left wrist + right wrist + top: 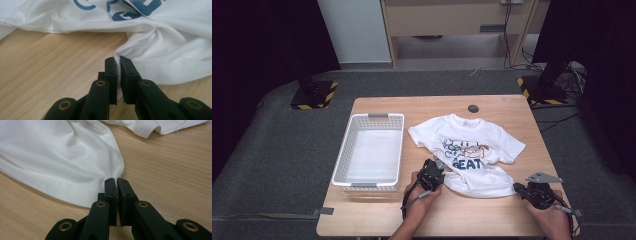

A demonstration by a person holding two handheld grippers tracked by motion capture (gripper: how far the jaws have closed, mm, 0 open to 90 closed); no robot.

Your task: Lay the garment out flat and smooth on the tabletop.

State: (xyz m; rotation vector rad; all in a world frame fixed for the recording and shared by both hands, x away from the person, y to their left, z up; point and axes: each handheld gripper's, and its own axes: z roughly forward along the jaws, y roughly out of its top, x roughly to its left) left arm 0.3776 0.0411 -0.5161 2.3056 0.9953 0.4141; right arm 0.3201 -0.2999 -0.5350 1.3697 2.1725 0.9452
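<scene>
High view: wooden table point(377, 210), grey carpet; both fingers clamped on T-shirt point(472, 155) hem.

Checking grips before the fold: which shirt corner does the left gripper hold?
The left gripper pinches the T-shirt hem corner on the basket side; the right gripper holds the other.
</scene>
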